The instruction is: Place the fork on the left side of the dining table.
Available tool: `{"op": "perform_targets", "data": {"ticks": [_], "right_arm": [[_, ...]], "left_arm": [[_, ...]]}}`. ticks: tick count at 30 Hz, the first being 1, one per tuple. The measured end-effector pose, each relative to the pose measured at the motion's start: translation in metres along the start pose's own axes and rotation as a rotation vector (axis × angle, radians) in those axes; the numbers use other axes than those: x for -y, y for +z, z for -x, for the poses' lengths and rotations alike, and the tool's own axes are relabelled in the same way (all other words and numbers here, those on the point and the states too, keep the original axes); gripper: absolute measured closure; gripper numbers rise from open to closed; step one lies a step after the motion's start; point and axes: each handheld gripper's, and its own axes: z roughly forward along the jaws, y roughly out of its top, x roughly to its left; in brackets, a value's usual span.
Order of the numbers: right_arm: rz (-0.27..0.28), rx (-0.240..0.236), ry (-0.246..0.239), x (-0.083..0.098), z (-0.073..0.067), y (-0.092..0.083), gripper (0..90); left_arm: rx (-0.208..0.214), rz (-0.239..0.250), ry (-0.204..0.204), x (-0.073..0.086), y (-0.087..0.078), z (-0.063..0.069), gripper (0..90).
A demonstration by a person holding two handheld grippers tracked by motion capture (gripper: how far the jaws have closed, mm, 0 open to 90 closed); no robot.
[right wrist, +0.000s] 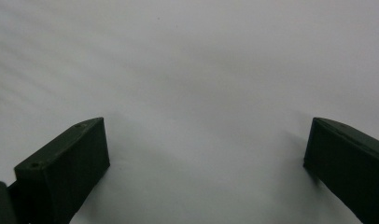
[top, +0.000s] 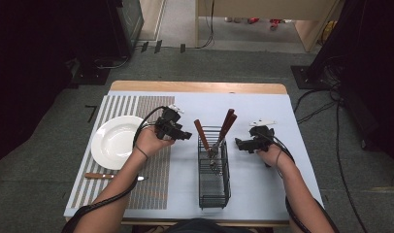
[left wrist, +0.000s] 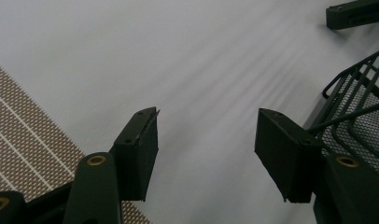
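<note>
A person's left gripper hovered just left of a black wire basket at mid-table, jaws apart with nothing between them. The right gripper, jaws spread wide and empty, hung just right of the basket, which held wooden-handled utensils. A white plate and a knife lay on a striped mat to the left.

Even, soft overhead light; gripper views blurred, floor edges dark.

Table with pale blue-white surface, wooden far edge. Striped brown placemat lies at frame left; black wire cutlery basket stands at centre.
</note>
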Motion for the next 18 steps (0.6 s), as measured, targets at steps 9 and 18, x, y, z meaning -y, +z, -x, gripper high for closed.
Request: {"op": "perform_targets", "data": {"ticks": [9,18], "right_arm": [[0.001,0.000,-0.001,0.000,0.000,0.000,0.0],[0.000,0.000,0.001,0.000,0.000,0.000,0.0]], "left_arm": [[0.033,0.016,0.009,-0.006,-0.015,0.003,39.5],[0.054,0.005,0.005,-0.011,-0.025,0.008,43.1]]}}
